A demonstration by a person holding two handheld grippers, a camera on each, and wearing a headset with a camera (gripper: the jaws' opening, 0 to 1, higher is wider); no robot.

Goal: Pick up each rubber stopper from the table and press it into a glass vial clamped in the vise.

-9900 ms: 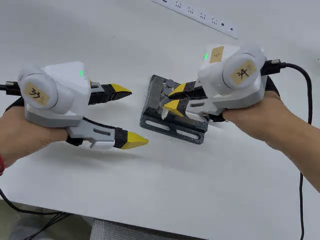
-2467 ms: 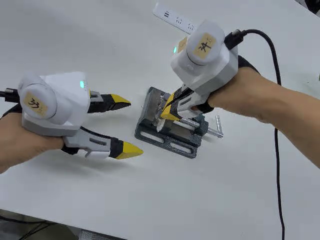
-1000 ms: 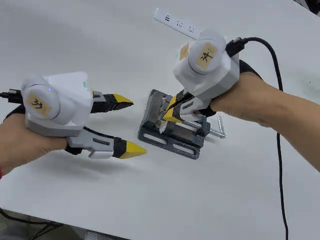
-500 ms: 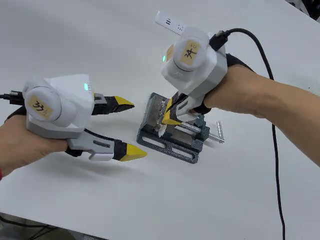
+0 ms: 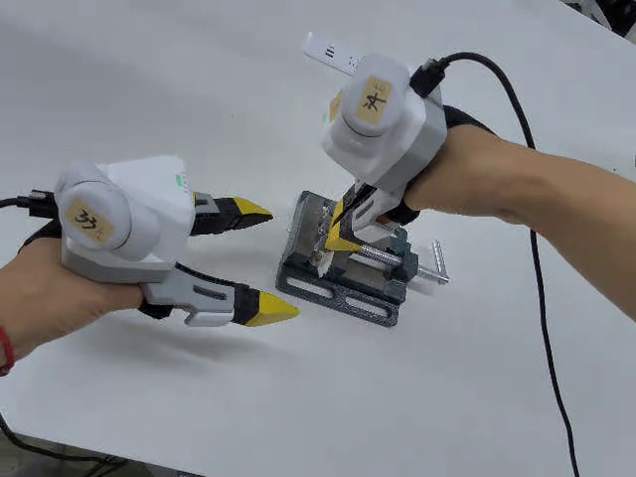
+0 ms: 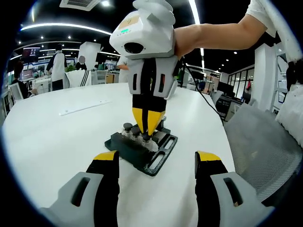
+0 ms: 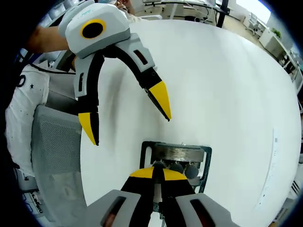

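Tabletop (image 5: 149, 89), white, with our work near its middle. Left gripper (image 5: 273, 260) hovers beside the vise (image 5: 343, 288), jaws wide apart and empty. Right gripper (image 5: 330, 238), jaws closed together, presses down on the glass vials (image 6: 152, 144) clamped there. Dark rubber stoppers (image 6: 128, 126) already cap them; we judge the task nearly finished.

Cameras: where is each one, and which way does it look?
Head view: on the head, looking down at the table; left hand and right hand show.
Left gripper view: on the left gripper, facing the vise; own open jaws show.
Right gripper view: on the right gripper, looking down on the vise; own shut jaws show.
Shared: both gripper views see the vise and each other's gripper.
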